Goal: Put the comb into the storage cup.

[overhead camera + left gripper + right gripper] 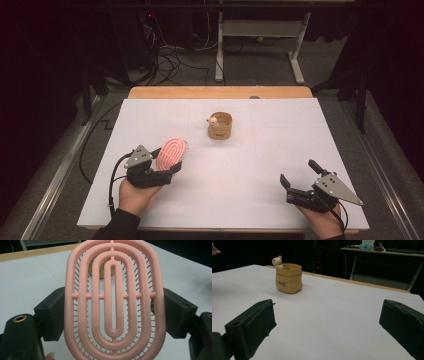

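A pink oval hairbrush (171, 153) with ring-shaped ribs and thin bristles is held in my left gripper (166, 164) near the table's front left. In the left gripper view the hairbrush (113, 300) stands upright between the two black jaws, which press on its sides. A small tan pot (220, 125) with a little bear figure on its rim stands past the table's middle; the tan pot (288, 278) lies ahead and to the left in the right gripper view. My right gripper (299, 178) rests at the front right, jaws wide apart and empty.
The white table (260, 165) has a wooden strip along its far edge. Beyond it are a desk frame (260, 35) and loose cables (170, 62) on the floor. A black cable trails off the table's left side.
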`<state>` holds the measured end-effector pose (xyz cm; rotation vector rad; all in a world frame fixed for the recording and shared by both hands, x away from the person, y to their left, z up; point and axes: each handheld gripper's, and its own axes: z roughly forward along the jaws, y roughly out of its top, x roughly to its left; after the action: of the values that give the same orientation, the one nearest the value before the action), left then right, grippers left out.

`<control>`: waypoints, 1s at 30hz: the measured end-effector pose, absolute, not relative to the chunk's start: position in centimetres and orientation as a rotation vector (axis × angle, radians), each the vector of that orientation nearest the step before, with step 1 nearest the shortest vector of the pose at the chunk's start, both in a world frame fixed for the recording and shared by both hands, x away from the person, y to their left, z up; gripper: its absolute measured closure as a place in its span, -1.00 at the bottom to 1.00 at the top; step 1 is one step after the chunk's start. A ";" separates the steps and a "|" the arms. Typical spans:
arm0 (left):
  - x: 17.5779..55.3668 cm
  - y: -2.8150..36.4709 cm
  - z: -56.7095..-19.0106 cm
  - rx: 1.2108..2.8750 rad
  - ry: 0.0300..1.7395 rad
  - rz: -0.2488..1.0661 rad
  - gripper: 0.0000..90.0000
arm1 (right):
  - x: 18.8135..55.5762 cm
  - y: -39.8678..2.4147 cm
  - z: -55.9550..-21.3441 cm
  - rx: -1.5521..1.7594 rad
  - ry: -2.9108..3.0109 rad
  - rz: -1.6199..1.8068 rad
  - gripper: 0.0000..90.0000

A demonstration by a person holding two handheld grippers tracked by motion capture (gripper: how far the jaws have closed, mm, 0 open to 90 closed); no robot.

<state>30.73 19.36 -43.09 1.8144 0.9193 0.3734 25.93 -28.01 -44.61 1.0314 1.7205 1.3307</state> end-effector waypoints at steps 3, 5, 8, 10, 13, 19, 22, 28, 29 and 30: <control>30.7 19.4 -43.1 1.803 0.913 0.369 -0.59 | 25.9 -28.1 -44.6 1.033 1.718 1.333 -0.98; 30.6 19.4 -43.0 1.795 0.911 0.373 -0.59 | 25.9 -28.1 -44.6 1.034 1.717 1.336 -0.98; 30.5 19.5 -43.0 1.779 0.905 0.380 -0.59 | 25.9 -28.2 -44.5 1.034 1.711 1.339 -0.98; 30.4 19.7 -42.9 1.760 0.899 0.388 -0.59 | 25.8 -28.3 -44.4 1.033 1.709 1.342 -0.98; 30.3 19.7 -42.8 1.749 0.894 0.392 -0.59 | 25.8 -28.4 -44.4 1.034 1.705 1.342 -0.98; 30.0 19.8 -42.5 1.716 0.882 0.409 -0.59 | 25.7 -28.3 -44.2 1.028 1.700 1.342 -0.98; 29.9 19.9 -42.3 1.703 0.875 0.419 -0.59 | 25.7 -28.3 -44.2 1.026 1.701 1.341 -0.98; 29.7 19.8 -41.8 1.670 0.858 0.447 -0.59 | 25.7 -28.3 -44.3 1.026 1.702 1.339 -0.98; 29.7 19.7 -41.8 1.668 0.854 0.449 -0.59 | 25.8 -28.3 -44.3 1.028 1.701 1.339 -0.98; 29.7 19.7 -41.8 1.668 0.854 0.449 -0.59 | 25.8 -28.3 -44.3 1.028 1.701 1.340 -0.98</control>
<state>29.72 19.75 -41.76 1.6681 0.8539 0.4492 25.76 -28.28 -44.31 1.0278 1.7012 1.3399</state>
